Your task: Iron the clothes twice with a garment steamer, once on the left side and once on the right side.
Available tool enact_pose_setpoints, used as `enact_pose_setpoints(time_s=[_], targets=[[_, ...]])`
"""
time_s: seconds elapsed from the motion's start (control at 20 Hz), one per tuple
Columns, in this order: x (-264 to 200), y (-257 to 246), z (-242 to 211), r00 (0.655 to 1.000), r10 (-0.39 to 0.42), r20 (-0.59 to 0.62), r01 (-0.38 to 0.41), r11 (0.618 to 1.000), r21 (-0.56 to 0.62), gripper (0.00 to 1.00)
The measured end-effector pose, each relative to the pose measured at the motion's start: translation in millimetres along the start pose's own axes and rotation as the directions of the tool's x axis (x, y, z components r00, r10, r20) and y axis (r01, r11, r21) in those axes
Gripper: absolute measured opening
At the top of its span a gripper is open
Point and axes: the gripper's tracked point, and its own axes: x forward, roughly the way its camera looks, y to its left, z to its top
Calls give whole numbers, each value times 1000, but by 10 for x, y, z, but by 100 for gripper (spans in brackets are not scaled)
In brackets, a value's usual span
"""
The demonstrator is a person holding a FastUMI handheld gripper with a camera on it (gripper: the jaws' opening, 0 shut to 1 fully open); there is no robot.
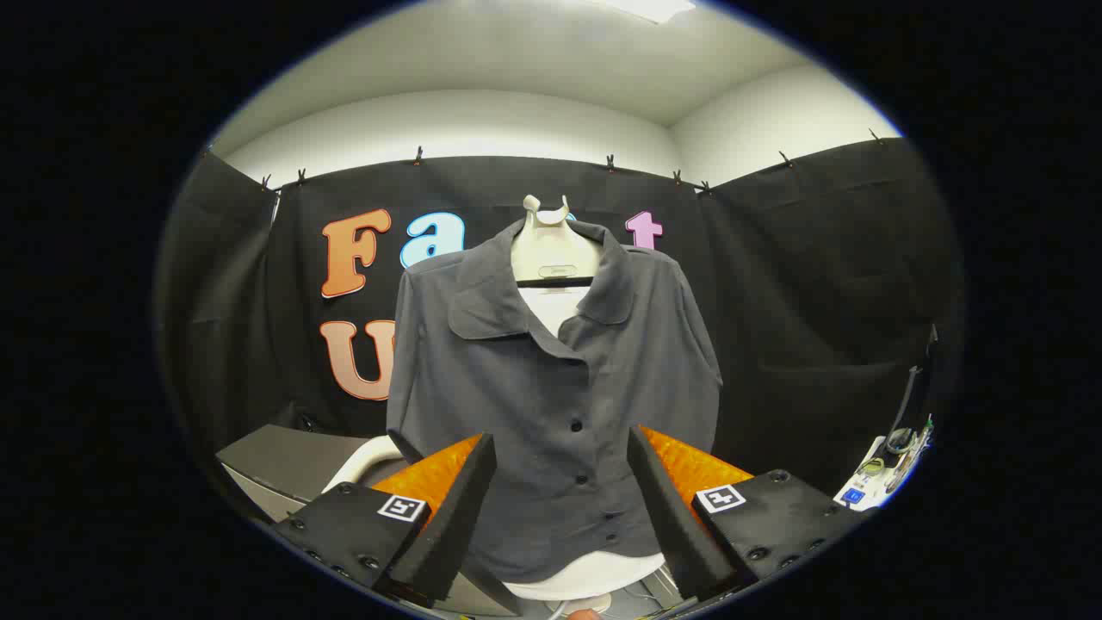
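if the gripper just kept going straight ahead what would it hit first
Most likely the grey shirt on its hanger: the open gripper points at its buttoned front, with nothing seen between the fingers and the cloth. How far off the shirt hangs is unclear.

Gripper-mounted view, level, facing shirt [555,387]

Black cloth wall [801,284] hangs all the way round beyond the jaws, clipped along its top edge. Above it, pale wall and ceiling, a ceiling light [650,7] glowing overhead. Off left of the jaws, a grey counter [280,461] slopes away. Far right, small cluttered gear [891,465], too tiny to identify.
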Motion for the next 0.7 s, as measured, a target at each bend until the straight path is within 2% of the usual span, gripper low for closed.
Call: enact_pose_setpoints(time_s=[0.2, 0.7], targets=[[-26, 126, 84, 1000, -1, 14, 1, 1000, 6, 98], [-131, 563, 296, 996, 82, 38, -81, 996, -33, 98]])
